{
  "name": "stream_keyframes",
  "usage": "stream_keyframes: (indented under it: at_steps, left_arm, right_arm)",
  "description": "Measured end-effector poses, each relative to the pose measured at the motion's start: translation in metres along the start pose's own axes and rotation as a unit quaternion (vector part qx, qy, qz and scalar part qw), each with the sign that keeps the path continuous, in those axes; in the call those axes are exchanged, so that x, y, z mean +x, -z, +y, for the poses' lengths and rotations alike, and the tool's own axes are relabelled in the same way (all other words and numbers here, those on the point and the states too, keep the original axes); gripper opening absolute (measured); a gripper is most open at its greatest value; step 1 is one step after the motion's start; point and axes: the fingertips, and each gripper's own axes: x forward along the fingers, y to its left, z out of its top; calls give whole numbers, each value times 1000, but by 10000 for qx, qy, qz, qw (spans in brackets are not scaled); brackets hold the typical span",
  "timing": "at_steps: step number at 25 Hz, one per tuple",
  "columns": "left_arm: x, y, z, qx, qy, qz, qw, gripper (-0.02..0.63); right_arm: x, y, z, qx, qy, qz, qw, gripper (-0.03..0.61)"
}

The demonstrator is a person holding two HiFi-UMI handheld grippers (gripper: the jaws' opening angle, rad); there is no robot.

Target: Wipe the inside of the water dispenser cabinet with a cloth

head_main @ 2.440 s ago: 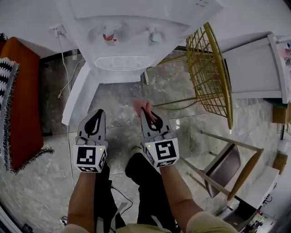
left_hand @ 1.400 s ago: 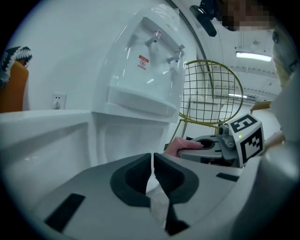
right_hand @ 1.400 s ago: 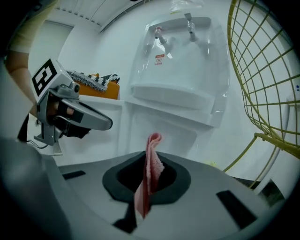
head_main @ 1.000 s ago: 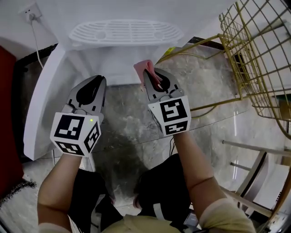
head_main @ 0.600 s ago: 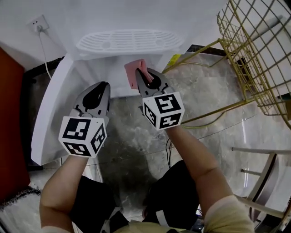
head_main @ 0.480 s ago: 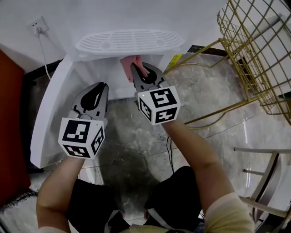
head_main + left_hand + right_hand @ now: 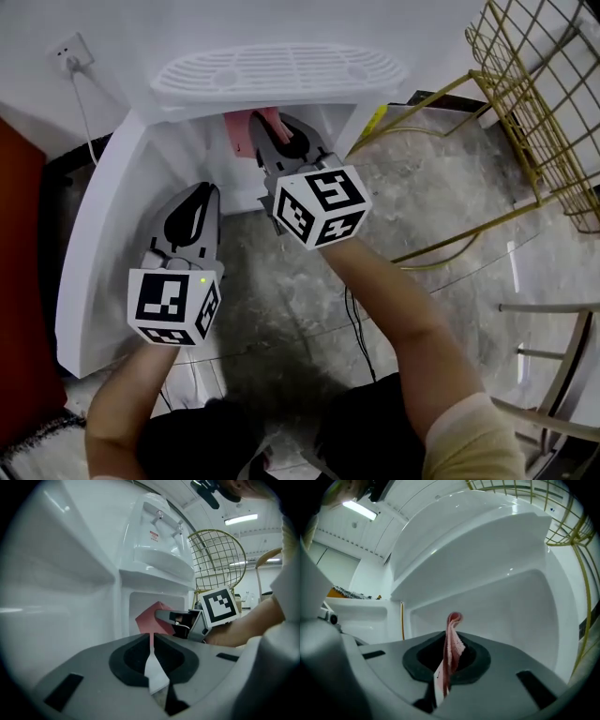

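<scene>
The pink cloth point(image 7: 237, 134) is clamped in the right gripper point(image 7: 272, 141), just inside the cabinet point(image 7: 183, 155) opening at upper centre. The left gripper point(image 7: 199, 194), lower left, is closed on nothing. The cloth should be pressed flat and swept across walls and corners.

I saw grey marbled stone floor point(image 7: 450, 178) under everything, glossy, faint tile seams across it. White plastic water dispenser point(image 7: 281, 73) stood on it at top of my head view. Its white cabinet door point(image 7: 89, 253) hung open to left, lower edge close to stone. Gold wire chair point(image 7: 548, 94) stood at right, thin legs resting on floor. Thin black cable point(image 7: 359, 323) trailed over stone beside person's legs. Dark red rug point(image 7: 17, 319) lay along left edge. Slim pale chair legs point(image 7: 553, 309) stood at lower right.
</scene>
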Motion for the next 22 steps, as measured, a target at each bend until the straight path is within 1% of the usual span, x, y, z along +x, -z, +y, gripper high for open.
stream_keyframes:
  at_steps: [3, 7, 9, 13, 16, 19, 22]
  left_arm:
    - [0, -1, 4, -144, -54, -189, 9997, 18]
    - [-1, 0, 6, -252, -128, -368, 9989, 18]
    - [-1, 1, 9, -324, -173, -429, 9984, 18]
    - [-3, -2, 17, -462, -245, -554, 9971, 18]
    - [-3, -1, 16, -551, -212, -570, 9966, 18]
    - [-4, 0, 15, -539, -198, -520, 9970, 18]
    - [-5, 2, 17, -532, -192, -537, 9970, 18]
  right_arm:
    - [9, 0, 0, 337, -105, -249, 9991, 29]
    - [18, 0, 7, 682, -279, -427, 9964, 29]
    - [24, -8, 17, 693, -503, -550, 9948, 29]
    - [34, -19, 36, 718, -1084, -732, 9888, 29]
    - [43, -17, 41, 864, -1311, -716, 9850, 29]
    - [49, -9, 44, 1001, -1404, -617, 9831, 28]
    - [53, 2, 48, 1015, -1487, -448, 9826, 28]
